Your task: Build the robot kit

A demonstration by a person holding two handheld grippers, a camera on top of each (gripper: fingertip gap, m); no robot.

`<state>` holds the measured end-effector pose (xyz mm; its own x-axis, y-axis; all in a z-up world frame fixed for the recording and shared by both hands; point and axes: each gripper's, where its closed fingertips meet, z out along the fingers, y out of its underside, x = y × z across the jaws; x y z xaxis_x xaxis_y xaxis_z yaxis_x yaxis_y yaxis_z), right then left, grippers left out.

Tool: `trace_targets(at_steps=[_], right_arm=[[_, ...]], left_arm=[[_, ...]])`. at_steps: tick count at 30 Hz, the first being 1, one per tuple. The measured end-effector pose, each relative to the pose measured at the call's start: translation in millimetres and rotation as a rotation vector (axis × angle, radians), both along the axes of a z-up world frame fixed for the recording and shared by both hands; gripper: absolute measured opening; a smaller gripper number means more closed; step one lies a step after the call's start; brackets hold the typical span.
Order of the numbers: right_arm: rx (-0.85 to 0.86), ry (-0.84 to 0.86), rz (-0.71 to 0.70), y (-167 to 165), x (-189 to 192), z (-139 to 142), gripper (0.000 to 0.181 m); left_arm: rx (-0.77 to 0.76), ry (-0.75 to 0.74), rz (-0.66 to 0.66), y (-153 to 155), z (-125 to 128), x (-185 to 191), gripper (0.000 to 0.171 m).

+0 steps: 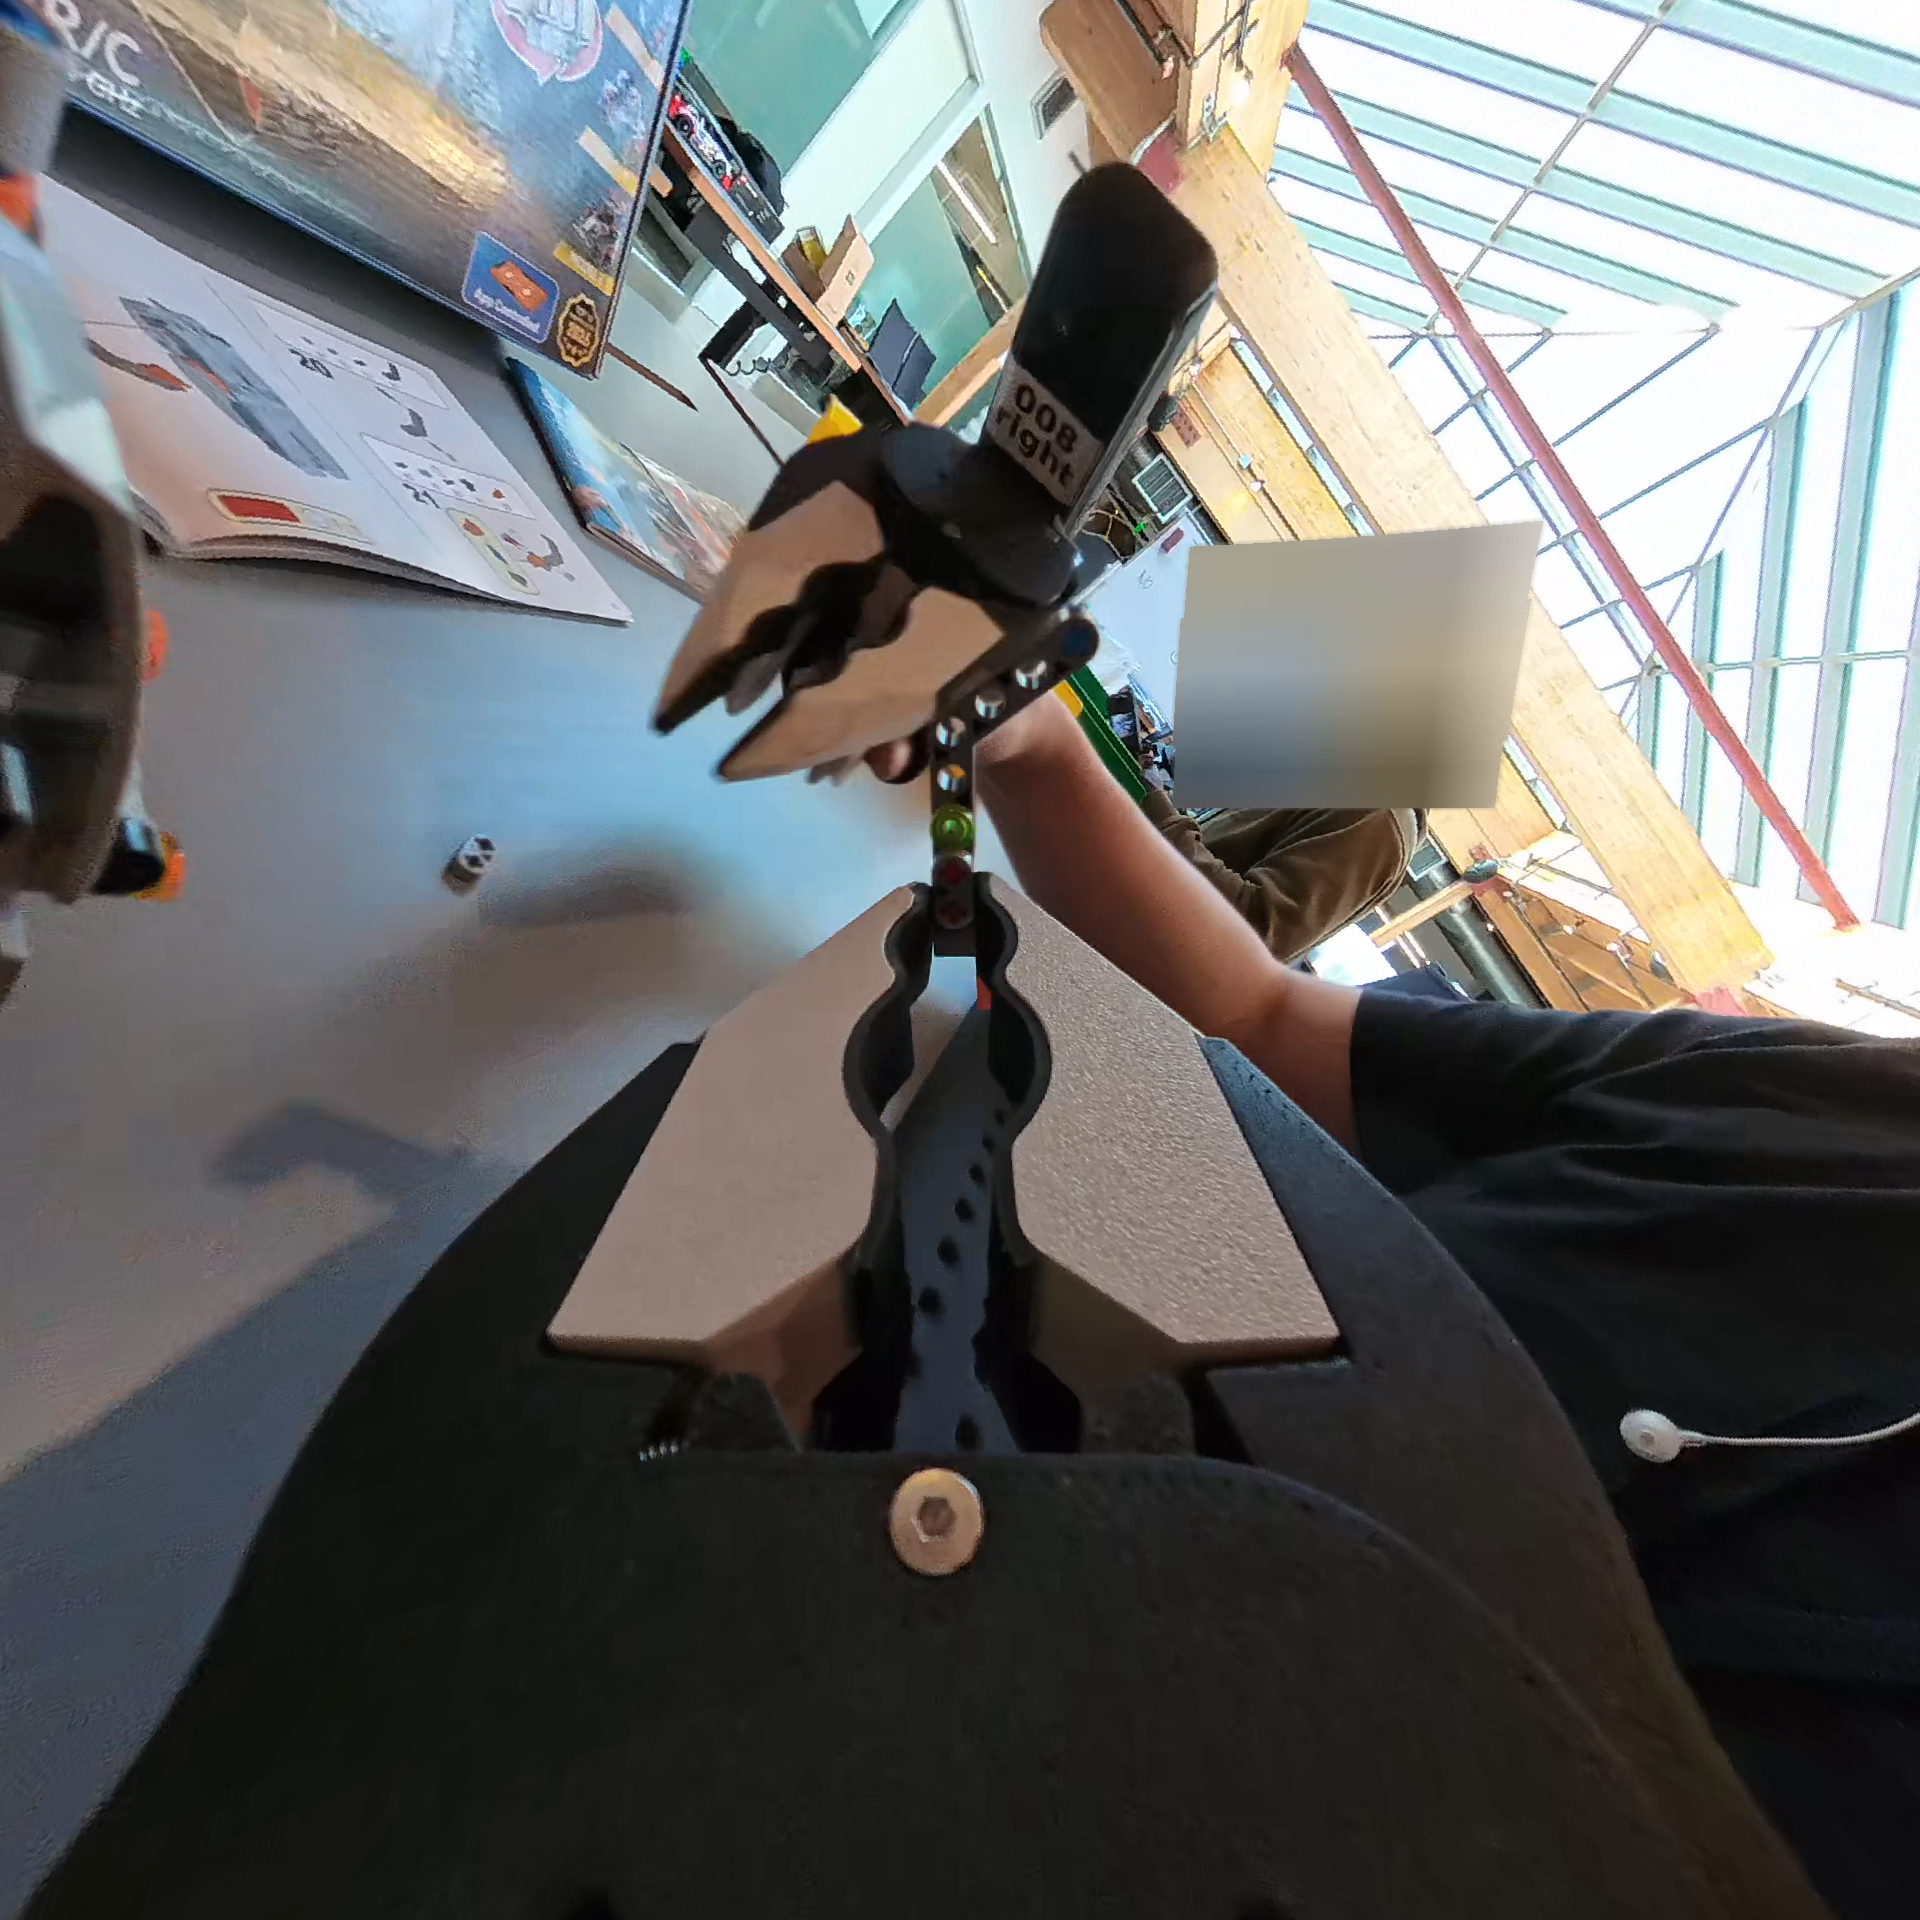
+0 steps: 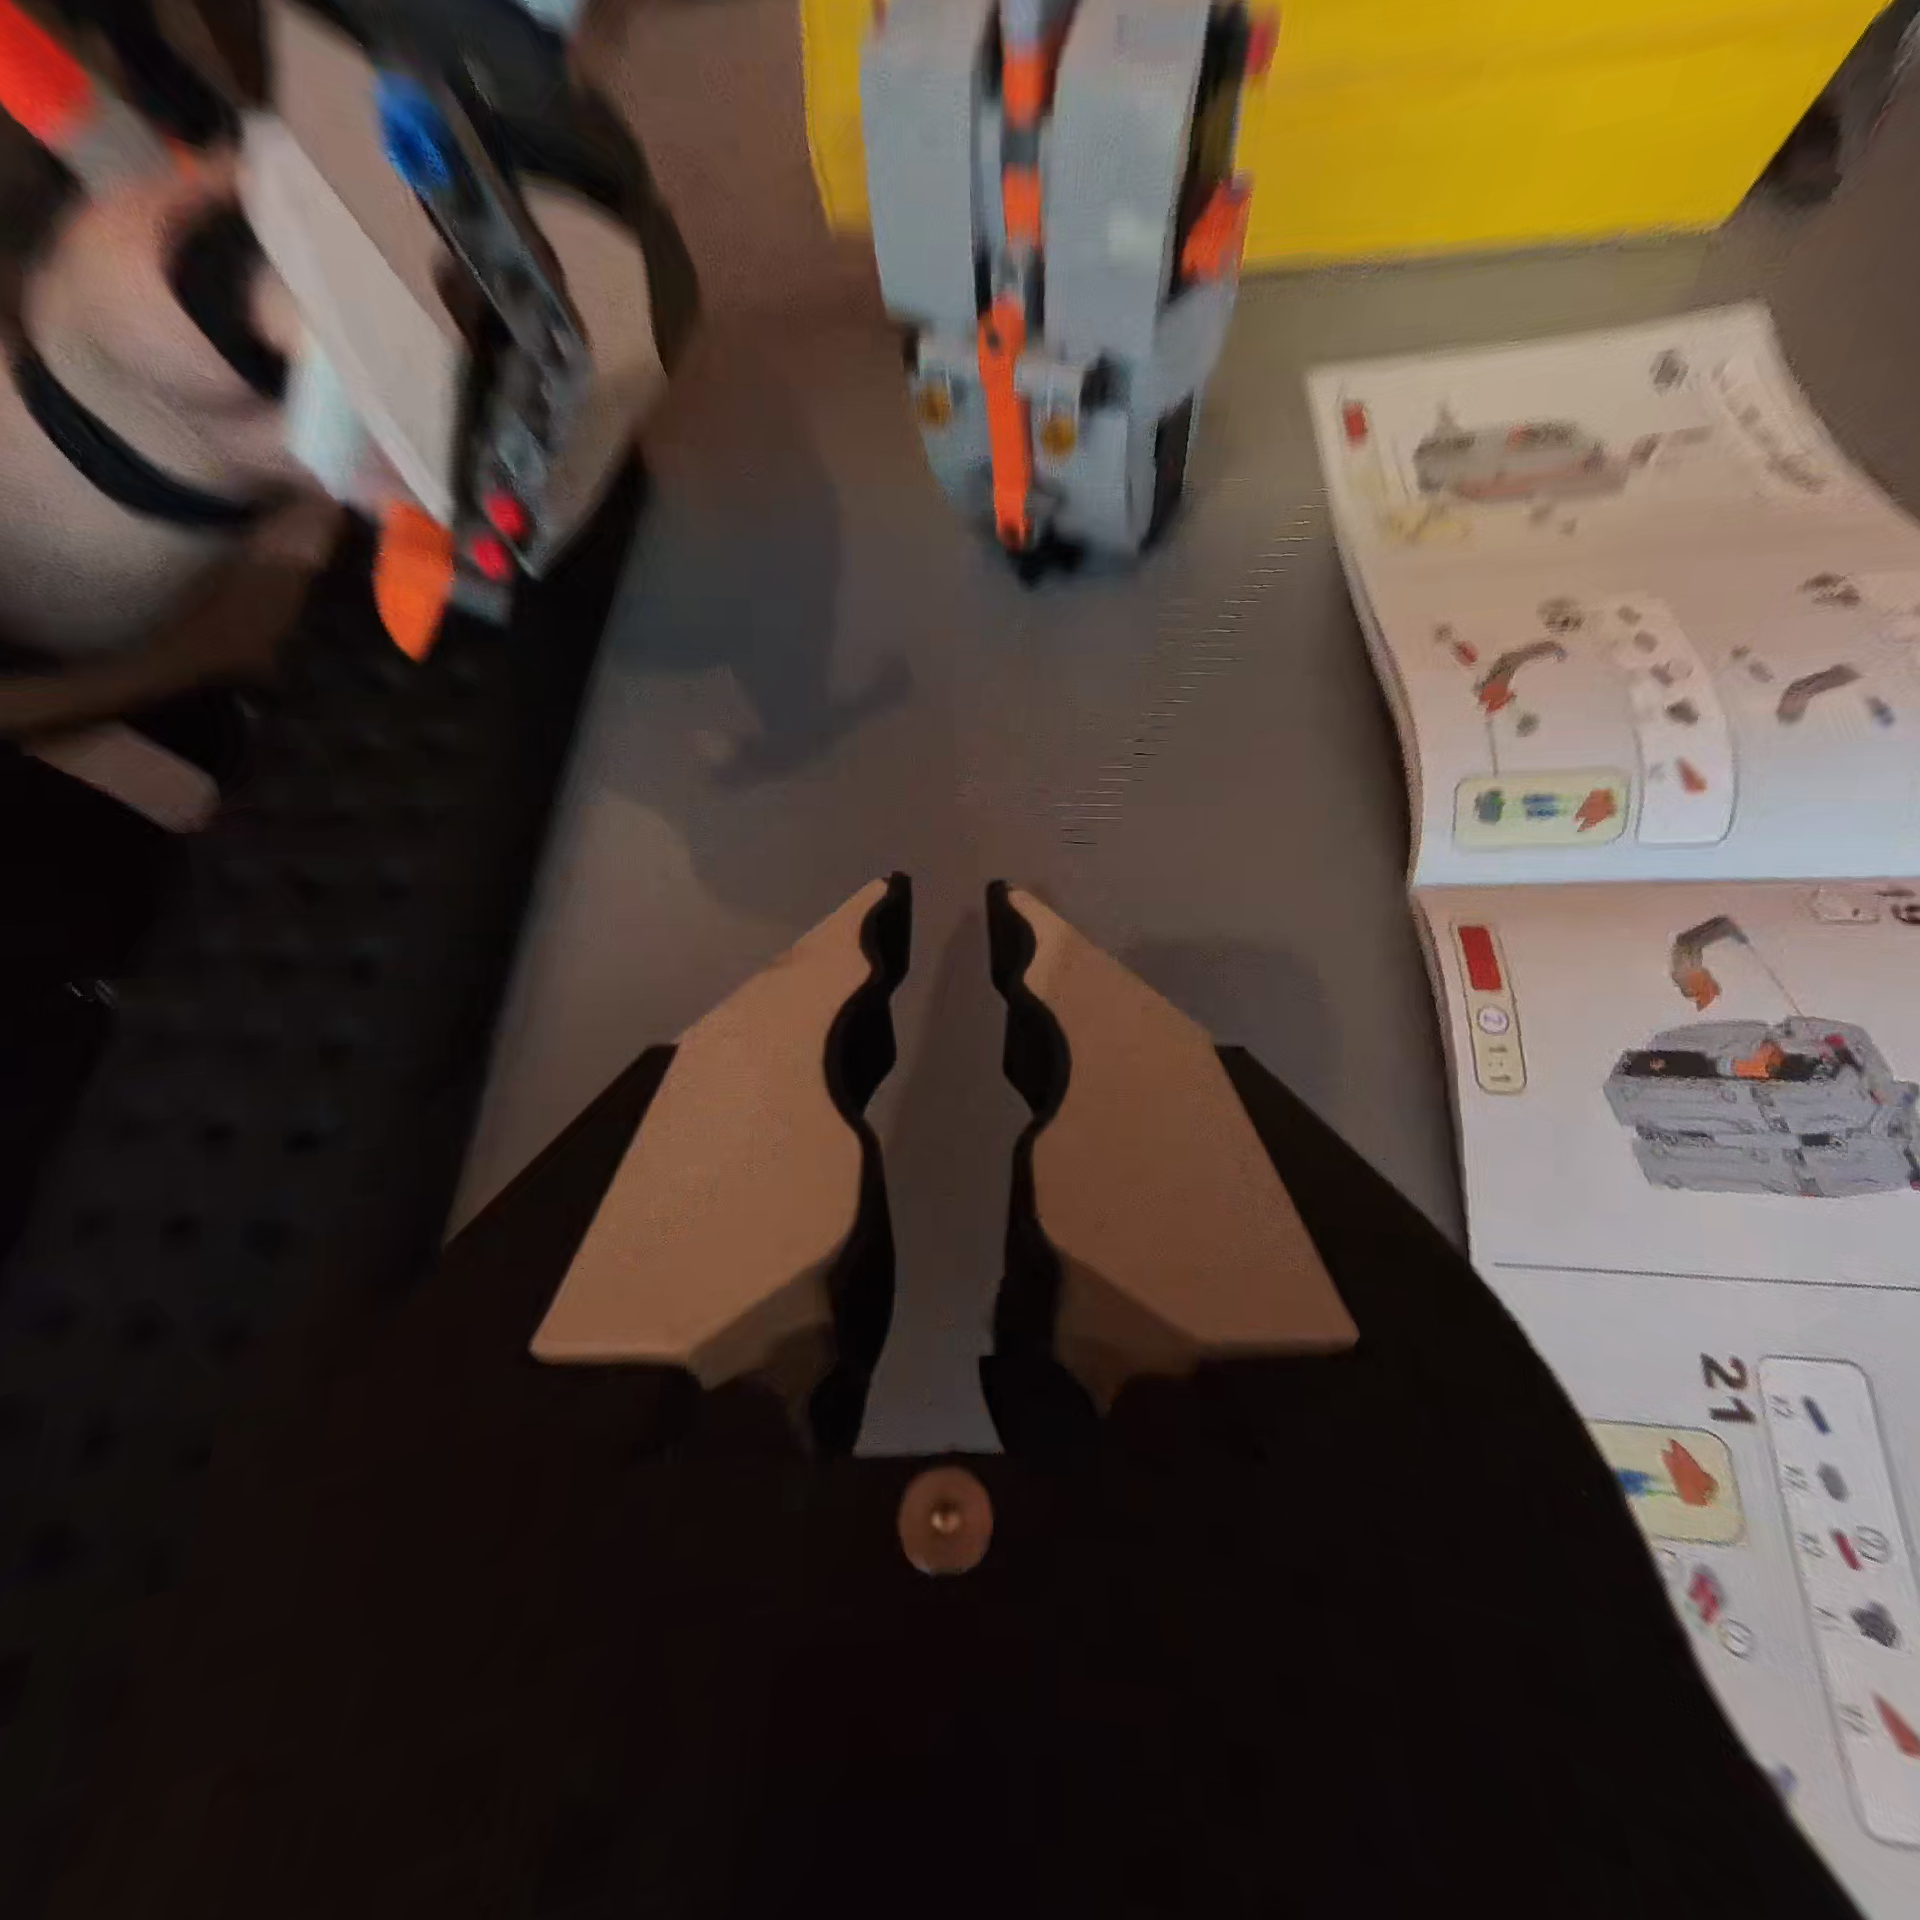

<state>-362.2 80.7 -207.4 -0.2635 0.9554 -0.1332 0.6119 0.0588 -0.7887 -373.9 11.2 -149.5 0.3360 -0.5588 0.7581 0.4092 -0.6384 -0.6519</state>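
My left gripper (image 1: 951, 896) is shut on a dark perforated building-toy beam (image 1: 943, 1247) that sticks out past the fingertips, with green and red pins near them. My right gripper (image 1: 698, 743) hovers in the left wrist view by the beam's far end, jaws slightly apart and empty. In the right wrist view my right gripper (image 2: 948, 886) is open over the grey table (image 2: 790, 727), with nothing between the fingers. A grey and orange brick model (image 2: 1049, 291) stands ahead of it. The left gripper with the beam (image 2: 499, 343) shows blurred at the upper left.
An open instruction booklet (image 2: 1662, 935) lies to the right, also seen in the left wrist view (image 1: 343, 447). A yellow box (image 2: 1507, 125) stands behind the model. A printed toy box (image 1: 416, 156) stands at the back. A small grey piece (image 1: 468, 862) lies loose. A person's arm (image 1: 1143, 914) reaches in. Across from one pair of fingers to the other is roughly 9 cm.
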Motion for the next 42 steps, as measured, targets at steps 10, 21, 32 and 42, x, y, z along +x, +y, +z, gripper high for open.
trace_targets(at_steps=[10, 21, 32, 42], right_arm=[[0.498, -0.382, 0.329, 7, -11, -49, 0.020], [0.566, -0.427, 0.527, 5, -17, -50, 0.019], [0.476, -0.369, 0.392, 5, -14, -50, 0.008], [0.307, -0.153, 0.103, 4, -8, -48, 0.007]], left_arm=[[-0.013, 0.081, 0.040, -7, -4, -14, 0.006], [0.037, 0.082, 0.020, -16, 7, -16, 0.006], [0.257, 0.638, 0.274, -15, 23, -33, 0.005], [0.340, 1.096, 0.395, -19, 36, -42, 0.006]])
